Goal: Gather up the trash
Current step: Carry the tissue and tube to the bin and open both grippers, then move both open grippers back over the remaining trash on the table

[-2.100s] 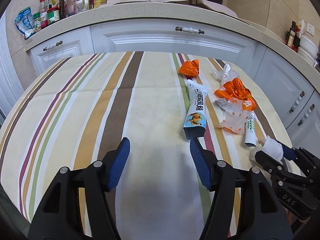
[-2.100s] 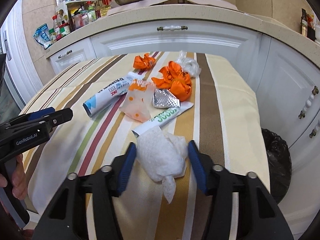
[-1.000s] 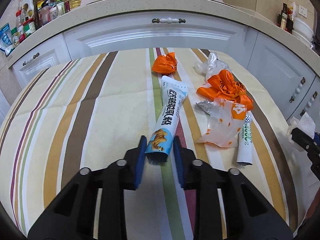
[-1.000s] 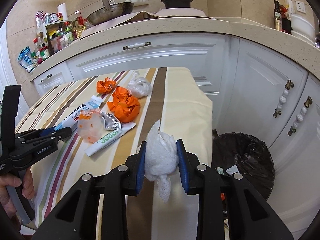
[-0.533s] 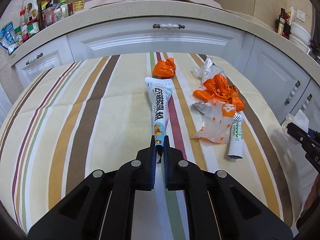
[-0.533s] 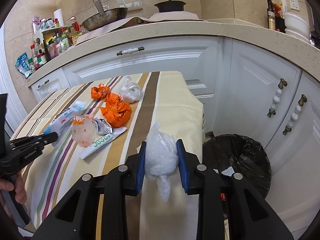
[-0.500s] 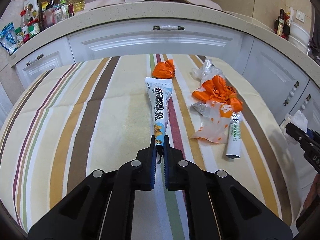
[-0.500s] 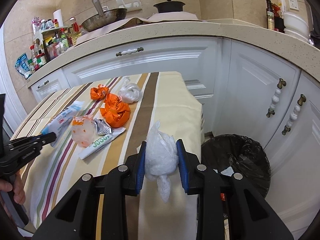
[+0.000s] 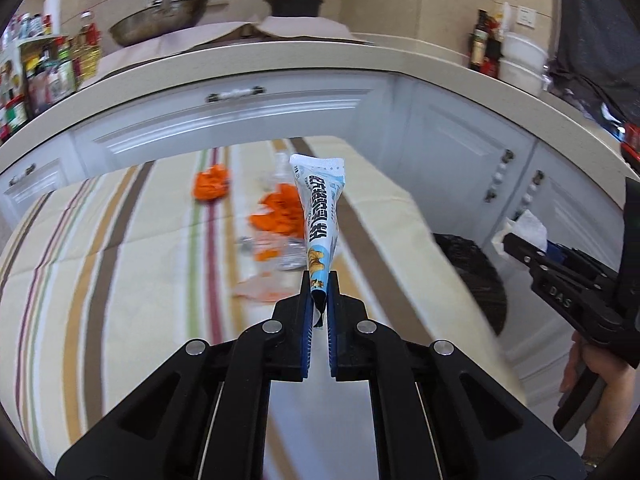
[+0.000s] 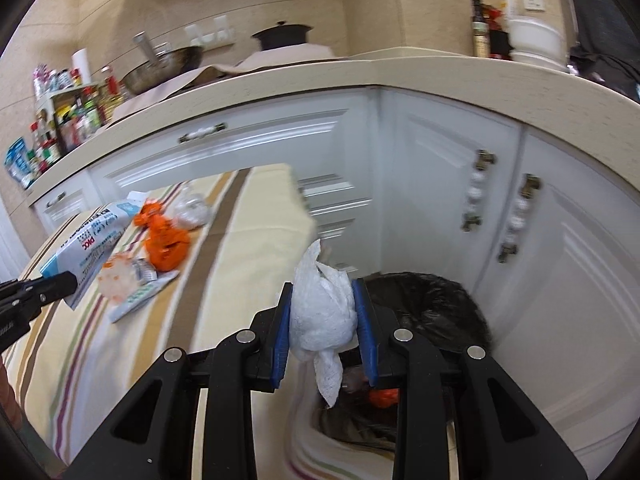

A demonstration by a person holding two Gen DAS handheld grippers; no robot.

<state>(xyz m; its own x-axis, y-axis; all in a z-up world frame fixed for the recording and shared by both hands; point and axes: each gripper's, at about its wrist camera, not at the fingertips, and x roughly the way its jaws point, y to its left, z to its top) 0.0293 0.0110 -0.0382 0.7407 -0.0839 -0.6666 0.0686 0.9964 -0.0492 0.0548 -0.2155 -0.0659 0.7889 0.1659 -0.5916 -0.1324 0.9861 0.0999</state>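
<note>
Both loads now hang off the surface [image 9: 120, 280]: left tool [image 9: 319, 300] pinches wrapper [image 9: 320, 216] thinly, may slip; right tool [image 10: 324, 320] clamps tissue wad [image 10: 324, 308] above bin [image 10: 432, 304].

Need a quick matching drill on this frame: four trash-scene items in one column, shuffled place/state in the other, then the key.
1. blue-and-white wrapper
2. white tissue wad
3. orange bag
4. black-lined bin

A. lying on the striped tablecloth
B. on the floor by the cabinets
C. pinched in the left gripper
D. clamped in the right gripper

Pairs: 1-C, 2-D, 3-A, 4-B
</note>
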